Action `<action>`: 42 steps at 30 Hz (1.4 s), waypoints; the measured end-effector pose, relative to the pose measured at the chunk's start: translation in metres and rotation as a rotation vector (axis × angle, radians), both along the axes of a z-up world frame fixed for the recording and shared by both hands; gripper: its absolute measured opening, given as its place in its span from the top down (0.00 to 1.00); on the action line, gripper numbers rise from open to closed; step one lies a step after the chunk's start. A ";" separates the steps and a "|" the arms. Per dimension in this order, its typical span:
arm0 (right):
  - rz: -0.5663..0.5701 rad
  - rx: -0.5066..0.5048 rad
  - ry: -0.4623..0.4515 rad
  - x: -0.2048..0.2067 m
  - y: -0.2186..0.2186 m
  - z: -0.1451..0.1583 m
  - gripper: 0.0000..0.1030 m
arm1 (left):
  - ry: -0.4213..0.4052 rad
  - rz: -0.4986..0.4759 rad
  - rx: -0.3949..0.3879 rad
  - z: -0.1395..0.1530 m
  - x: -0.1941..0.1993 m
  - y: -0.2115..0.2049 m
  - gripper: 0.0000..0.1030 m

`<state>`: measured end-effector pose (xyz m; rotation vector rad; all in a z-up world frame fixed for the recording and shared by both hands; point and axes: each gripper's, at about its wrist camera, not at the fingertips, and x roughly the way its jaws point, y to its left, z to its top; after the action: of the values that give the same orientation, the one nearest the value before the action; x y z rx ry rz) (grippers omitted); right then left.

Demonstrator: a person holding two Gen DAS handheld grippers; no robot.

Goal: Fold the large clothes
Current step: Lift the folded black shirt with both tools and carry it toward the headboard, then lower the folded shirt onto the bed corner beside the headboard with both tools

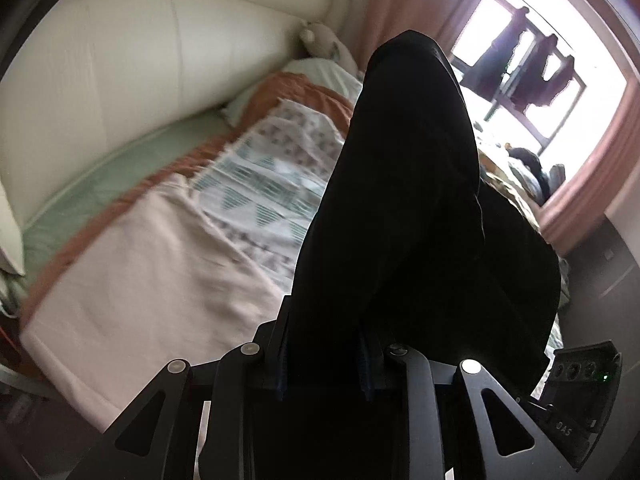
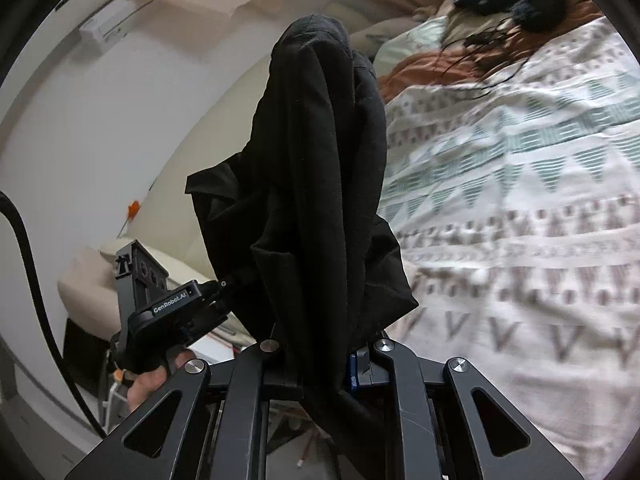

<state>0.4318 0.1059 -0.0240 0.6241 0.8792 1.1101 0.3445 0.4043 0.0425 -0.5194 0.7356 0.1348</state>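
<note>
The black garment [image 1: 420, 208] hangs in the air between the two tongs and does not seem to lie on the bed. Each tongs holds one part of it. The left tongs [image 1: 324, 364] are clamped on a thick bunch of the cloth, which rises in front of them. The right tongs [image 2: 324, 364] are also clamped on the cloth [image 2: 320, 184], and it stands up before them in long, deep folds with one loose flap to their left. I think it is held high so that it can fall straight before it is laid down for folding. The cloth is dark, matte and crumpled. The patterned blanket [image 2: 520, 184] on the bed is spread to the right of the right tongs.
</note>
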 end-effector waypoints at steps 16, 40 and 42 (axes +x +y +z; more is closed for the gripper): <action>0.260 -0.016 0.013 -0.045 0.163 0.006 0.85 | 0.087 0.163 0.135 0.021 -0.059 0.116 0.73; 0.311 -0.232 0.115 -0.007 0.239 -0.106 0.85 | 0.231 0.295 0.198 -0.063 -0.050 0.172 0.33; 0.308 -0.240 0.161 0.001 0.236 -0.124 0.85 | 0.212 0.318 0.157 -0.070 -0.068 0.173 0.33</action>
<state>0.4329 0.3418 -0.1482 0.3898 1.2582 1.2163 0.2767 0.5778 -0.0276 -0.4729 0.8366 0.5465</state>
